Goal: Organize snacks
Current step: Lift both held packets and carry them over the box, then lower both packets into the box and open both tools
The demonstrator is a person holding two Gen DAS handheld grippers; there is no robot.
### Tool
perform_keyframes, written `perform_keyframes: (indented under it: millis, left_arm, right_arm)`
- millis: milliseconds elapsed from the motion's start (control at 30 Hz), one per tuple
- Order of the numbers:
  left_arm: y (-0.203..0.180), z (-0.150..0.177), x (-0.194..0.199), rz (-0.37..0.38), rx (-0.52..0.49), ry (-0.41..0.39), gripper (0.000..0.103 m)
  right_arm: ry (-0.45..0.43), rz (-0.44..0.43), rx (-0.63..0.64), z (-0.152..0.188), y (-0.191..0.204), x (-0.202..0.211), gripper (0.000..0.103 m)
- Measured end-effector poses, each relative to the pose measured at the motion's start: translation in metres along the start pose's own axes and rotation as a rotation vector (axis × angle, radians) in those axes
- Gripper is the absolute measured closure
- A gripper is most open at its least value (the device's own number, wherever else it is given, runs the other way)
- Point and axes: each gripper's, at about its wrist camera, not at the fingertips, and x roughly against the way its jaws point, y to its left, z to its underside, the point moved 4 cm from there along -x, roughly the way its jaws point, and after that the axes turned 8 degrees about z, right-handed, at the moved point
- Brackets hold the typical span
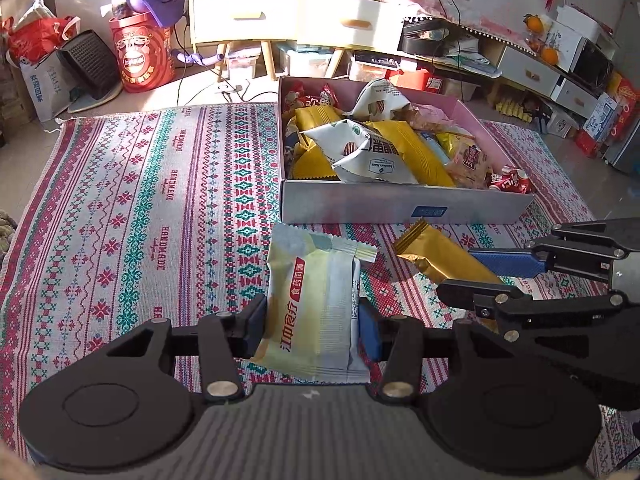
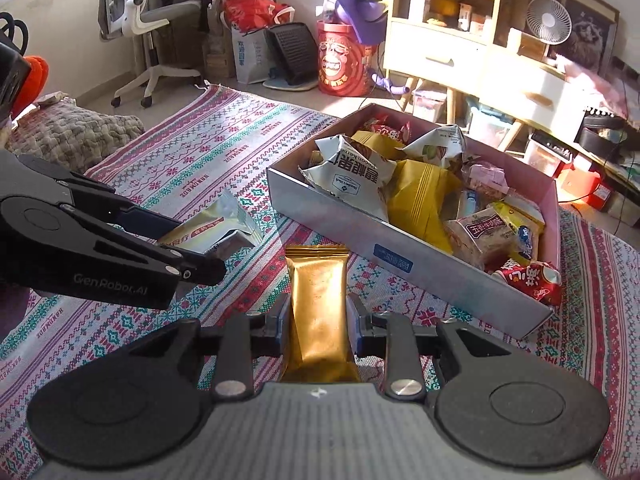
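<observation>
My left gripper (image 1: 312, 316) is shut on a pale yellow and white snack packet (image 1: 316, 280), which hangs just above the patterned rug (image 1: 140, 200). In the right wrist view the same gripper (image 2: 200, 246) and packet (image 2: 224, 224) sit at the left. My right gripper (image 2: 318, 316) is shut on a gold foil packet (image 2: 318, 280), whose sides both pads press. From the left wrist view this gripper (image 1: 460, 272) and the gold packet (image 1: 432, 252) show at the right. A shallow cardboard box (image 1: 360, 204) piled with several snack bags lies just beyond both grippers.
The box (image 2: 400, 256) rests on the rug with a red packet (image 2: 528, 280) at its near right corner. Behind stand white drawer cabinets (image 1: 248, 12), a red drum (image 1: 144, 56), bags, and an office chair (image 2: 148, 20). A knitted cushion (image 2: 68, 128) lies at the rug's left edge.
</observation>
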Motion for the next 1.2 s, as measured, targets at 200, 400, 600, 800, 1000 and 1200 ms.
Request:
perform_keyframes:
  millis: [200, 400, 600, 800, 1000, 1200]
  left_arm:
    - [-0.001, -0.023, 0.016, 0.019, 0.030, -0.070, 0.049]
    - [-0.003, -0.055, 0.017, 0.015, 0.043, -0.125, 0.049]
    - [-0.012, -0.097, -0.008, 0.027, 0.030, -0.141, 0.049]
    - [-0.025, -0.124, -0.047, 0.020, 0.003, -0.111, 0.049]
    - [-0.028, -0.129, -0.083, -0.058, -0.001, -0.057, 0.049]
    - [-0.035, -0.130, -0.090, -0.075, -0.031, -0.052, 0.049]
  right_arm:
    - [-0.045, -0.016, -0.069, -0.015, -0.015, 0.012, 0.077]
    - [-0.076, 0.013, -0.161, -0.031, -0.043, 0.004, 0.077]
    - [-0.084, 0.028, -0.293, -0.042, -0.076, -0.010, 0.077]
    - [-0.106, 0.021, -0.425, -0.047, -0.107, -0.020, 0.077]
    - [-0.090, 0.014, -0.490, -0.044, -0.121, -0.034, 0.077]
    - [-0.087, 0.033, -0.480, -0.045, -0.123, -0.039, 0.077]
